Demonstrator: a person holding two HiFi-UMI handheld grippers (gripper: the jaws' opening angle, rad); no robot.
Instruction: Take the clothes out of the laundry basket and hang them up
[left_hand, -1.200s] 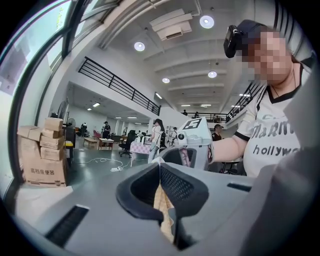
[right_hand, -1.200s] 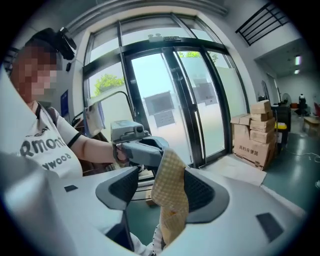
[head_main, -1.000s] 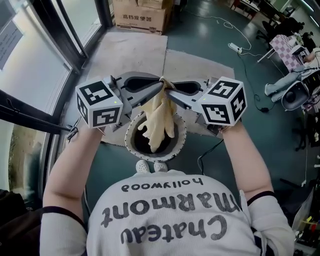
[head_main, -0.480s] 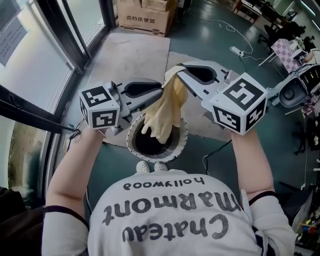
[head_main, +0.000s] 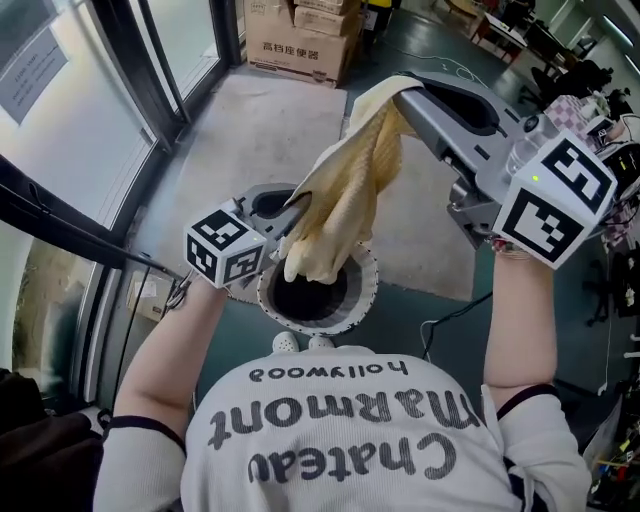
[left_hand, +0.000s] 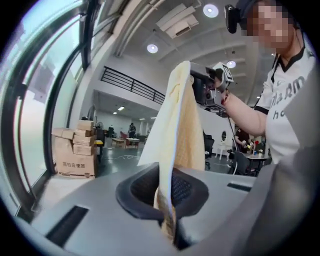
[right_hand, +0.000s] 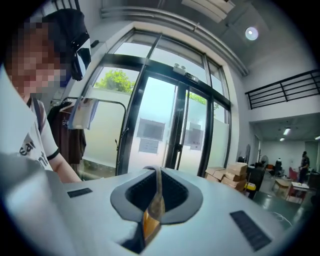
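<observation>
A pale yellow garment (head_main: 345, 190) is held stretched btw. both grippers, above the round white laundry basket (head_main: 368, 292); its lower end is seen hanging down over the basket's dark opening, though whether anything inside is touched can't be told. The R gripper (head_main: 405, 95) is held high at upper right; its jaws are clamped shut on the garment's top edge, w/ a thin fold of fabric pinched btw. the pads in the right gripper view. The L gripper (head_main: 298, 208) is held lower, just over the basket's rim on the left side; its jaws are closed on the garment's mid part; in the left gripper view the cloth is seen rising from btw. the pads up to the R gripper. The garment is thus run diagonally, low at the L gripper and high at the R gripper. The basket is set on the dark green floor, just in front of the person's white shoes (head_main: 300, 342); a beige mat (head_main: 250, 130) is laid beyond it; cardboard boxes (head_main: 300, 35) are stacked at the mat's far end; glazed doors (head_main: 100, 110) are seen at left.
</observation>
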